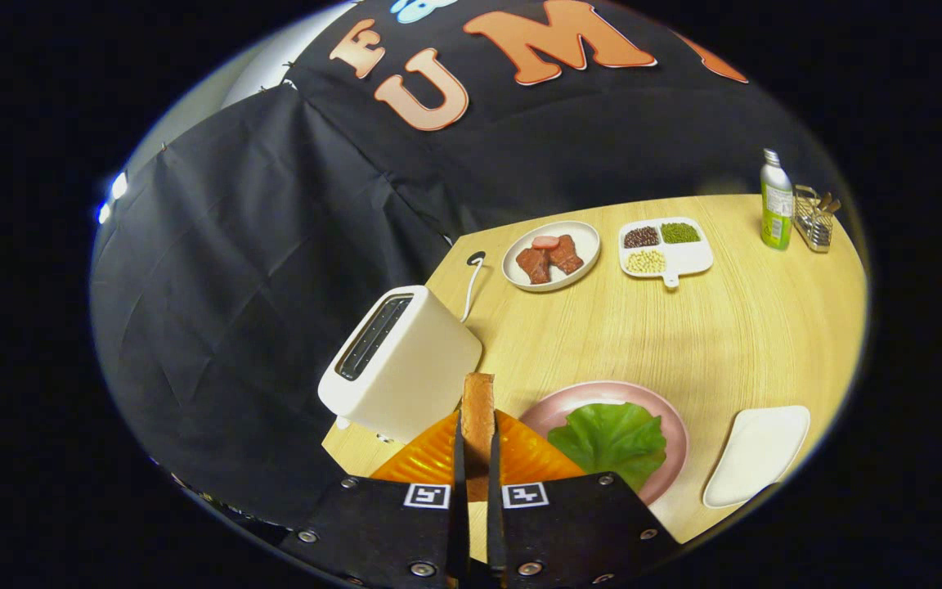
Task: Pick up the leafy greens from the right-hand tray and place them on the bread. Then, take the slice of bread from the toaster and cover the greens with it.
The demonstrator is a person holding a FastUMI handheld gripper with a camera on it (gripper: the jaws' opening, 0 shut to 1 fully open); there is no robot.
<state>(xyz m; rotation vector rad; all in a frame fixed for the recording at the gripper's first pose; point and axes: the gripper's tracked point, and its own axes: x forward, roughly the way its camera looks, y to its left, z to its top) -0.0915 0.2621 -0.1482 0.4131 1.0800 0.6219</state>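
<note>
Tongs (477,458) pinch the bread slice (477,409) edge-on, just left of the pink plate (667,425) with greens (612,440); thin grip risks tilting or dropping it short.

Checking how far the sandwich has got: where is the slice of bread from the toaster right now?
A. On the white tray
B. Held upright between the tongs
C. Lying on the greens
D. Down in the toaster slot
B: the bread slice stands on edge, pinched between both fingers of the tongs, in front of the toaster and beside the greens on the pink plate.
</note>
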